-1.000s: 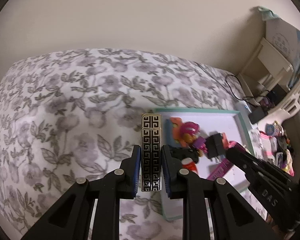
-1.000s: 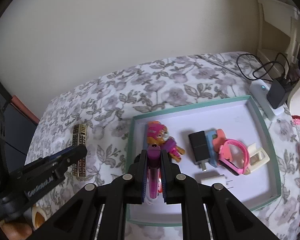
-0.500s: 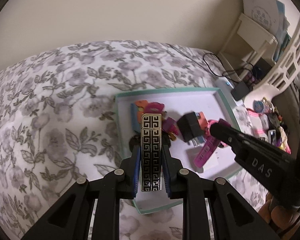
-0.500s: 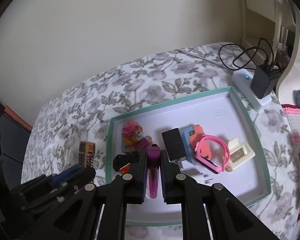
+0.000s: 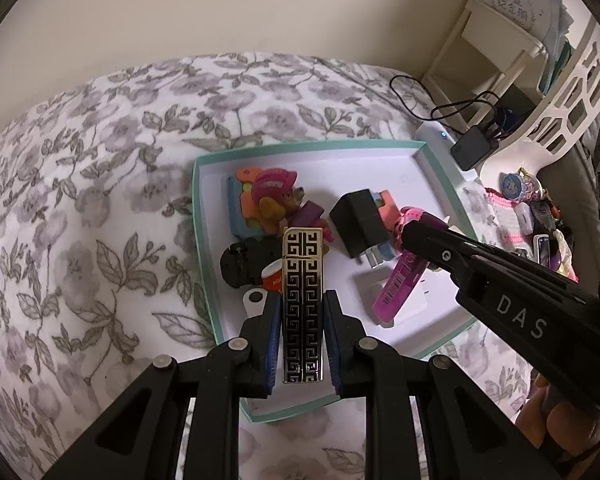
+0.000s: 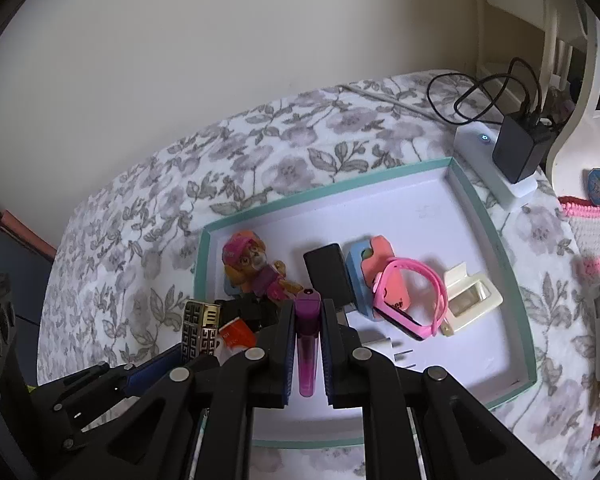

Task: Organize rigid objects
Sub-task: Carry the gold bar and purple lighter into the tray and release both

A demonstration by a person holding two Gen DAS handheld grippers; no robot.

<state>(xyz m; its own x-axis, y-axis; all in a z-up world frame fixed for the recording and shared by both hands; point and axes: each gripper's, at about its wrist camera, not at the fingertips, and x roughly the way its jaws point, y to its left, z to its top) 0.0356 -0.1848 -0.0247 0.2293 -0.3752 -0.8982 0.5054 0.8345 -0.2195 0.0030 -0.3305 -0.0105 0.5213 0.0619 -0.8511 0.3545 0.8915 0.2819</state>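
Observation:
My left gripper (image 5: 302,312) is shut on a gold and black patterned lighter (image 5: 302,304) and holds it over the near left part of the teal-rimmed tray (image 5: 204,240). The lighter also shows in the right wrist view (image 6: 199,330). My right gripper (image 6: 307,320) is shut on a purple lighter (image 6: 307,344), above the tray's (image 6: 492,232) front middle; it also shows in the left wrist view (image 5: 400,284). In the tray lie a pink-capped toy pup (image 6: 248,268), a black charger (image 6: 328,276), a pink watch (image 6: 408,300) and a cream clip (image 6: 472,296).
The tray sits on a floral bedspread (image 5: 80,200). A white power strip with a black adapter and cable (image 6: 512,152) lies at the tray's far right corner. A cream shelf unit (image 5: 500,52) and small clutter (image 5: 532,208) stand at the right.
My left gripper has carried the patterned lighter rightward from the bedspread to over the tray. My right gripper has shifted a little with the purple lighter still in it.

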